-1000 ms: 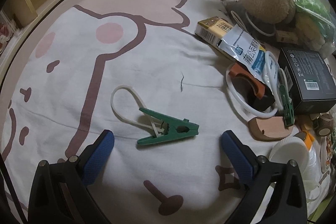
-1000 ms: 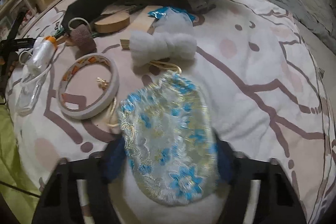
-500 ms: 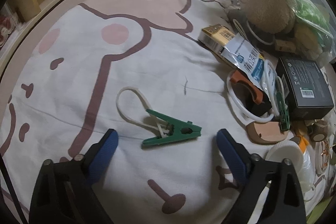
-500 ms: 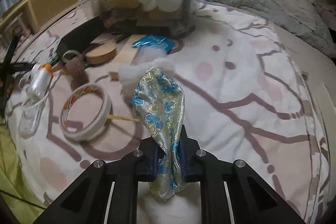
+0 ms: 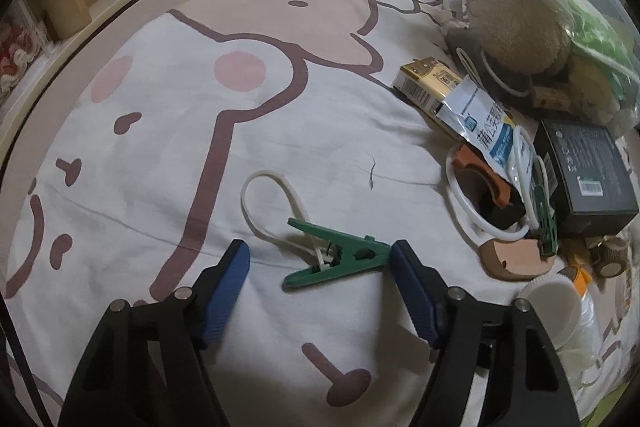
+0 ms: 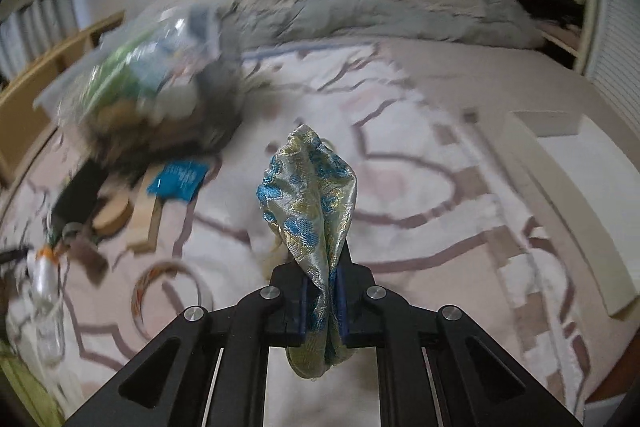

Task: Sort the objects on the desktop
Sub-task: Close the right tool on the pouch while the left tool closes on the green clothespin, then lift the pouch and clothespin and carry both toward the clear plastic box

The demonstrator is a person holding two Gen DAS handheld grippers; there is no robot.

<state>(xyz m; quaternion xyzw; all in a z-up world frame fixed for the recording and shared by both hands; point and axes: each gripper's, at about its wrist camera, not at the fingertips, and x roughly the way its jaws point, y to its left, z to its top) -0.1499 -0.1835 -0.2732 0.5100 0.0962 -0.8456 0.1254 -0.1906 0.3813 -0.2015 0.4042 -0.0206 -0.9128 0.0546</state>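
Note:
A green clothes clip [image 5: 338,259] with a white cord loop [image 5: 269,203] lies on the cartoon-print blanket [image 5: 160,131]. My left gripper [image 5: 320,263] is open, its blue fingertips on either side of the clip; the right fingertip [image 5: 404,267] is at the clip's end. My right gripper [image 6: 320,287] is shut on a blue and gold brocade pouch [image 6: 310,203] and holds it up above the blanket, with the pouch folded upright between the jaws.
To the right of the clip lie a yellow box [image 5: 428,87], a white sachet [image 5: 484,123], a black box [image 5: 584,175], a white cable [image 5: 472,211], a wooden piece [image 5: 516,257] and a white bottle [image 5: 560,311]. A tape roll [image 6: 168,291], blue packet [image 6: 178,179] and clear bag [image 6: 136,83] show in the right wrist view.
My right gripper shut on the pouch and lifted it off the blanket, tilting the view up. My left gripper's fingers narrowed around the green clip and moved closer.

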